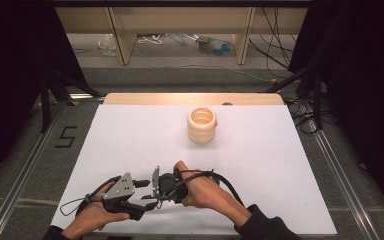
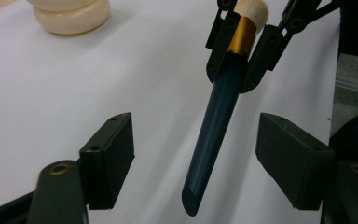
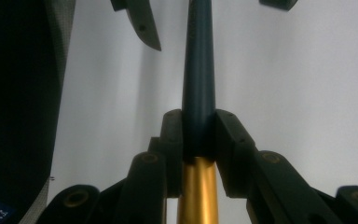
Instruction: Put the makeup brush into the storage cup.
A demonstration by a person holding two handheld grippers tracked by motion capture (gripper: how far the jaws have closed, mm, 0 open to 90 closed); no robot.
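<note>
The makeup brush (image 2: 216,126) is held above the white table (image 1: 260,165) near its front edge, clamped by the right gripper (image 3: 199,135) where the dark handle meets the gold ferrule — leaving the handle's length free, seemingly for a handover; the left gripper (image 2: 193,149) is spread wide around that free end, nothing yet grasped, while the ribbed cream holder (image 1: 201,125) stands well apart toward the far edge

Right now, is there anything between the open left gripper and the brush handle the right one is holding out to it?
Nothing visible. The brush handle already points between the left gripper's open jaws, with only white table beneath.
</note>
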